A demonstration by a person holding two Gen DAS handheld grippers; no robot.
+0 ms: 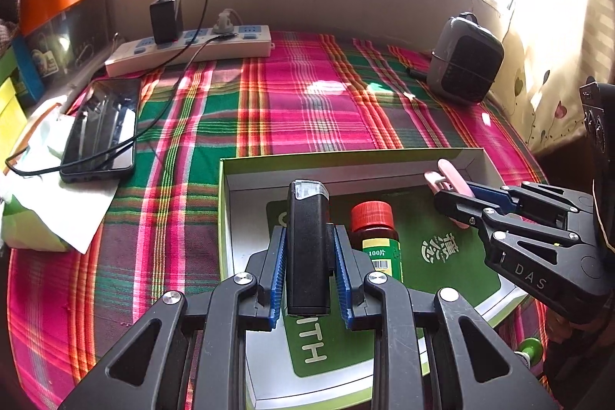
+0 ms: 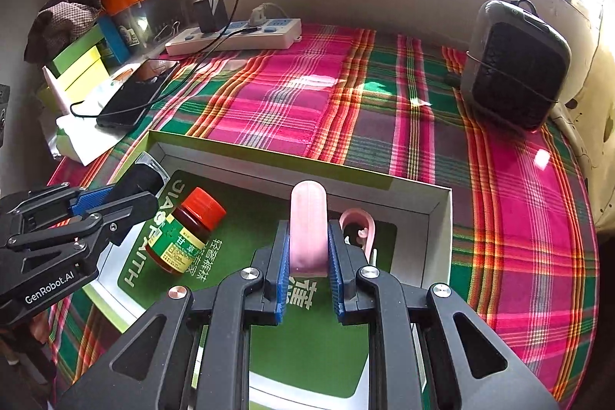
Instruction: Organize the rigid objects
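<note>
1. Nearest, the left tool (image 1: 309, 268) is clamped on a black flashlight (image 1: 307, 248), a stiff, smooth-sided body gripped mid-length over the open box (image 1: 384, 156).
2. The right tool (image 2: 307, 268) pinches a pink plastic case (image 2: 308, 229); it looks light and slippery, best held across its flat sides.
3. Inside the box lies a red-capped pill bottle (image 2: 184, 237), possibly glass, and a pink clip (image 2: 359, 223).
4. Farther off on the plaid-covered worktop (image 2: 307, 95) sit a phone (image 1: 102, 129) and a power strip (image 1: 188, 50).

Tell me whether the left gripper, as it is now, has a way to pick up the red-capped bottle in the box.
Probably not yet: the left gripper is shut on the black device. The red-capped bottle lies uncovered right beside it, otherwise within easy reach.
</note>
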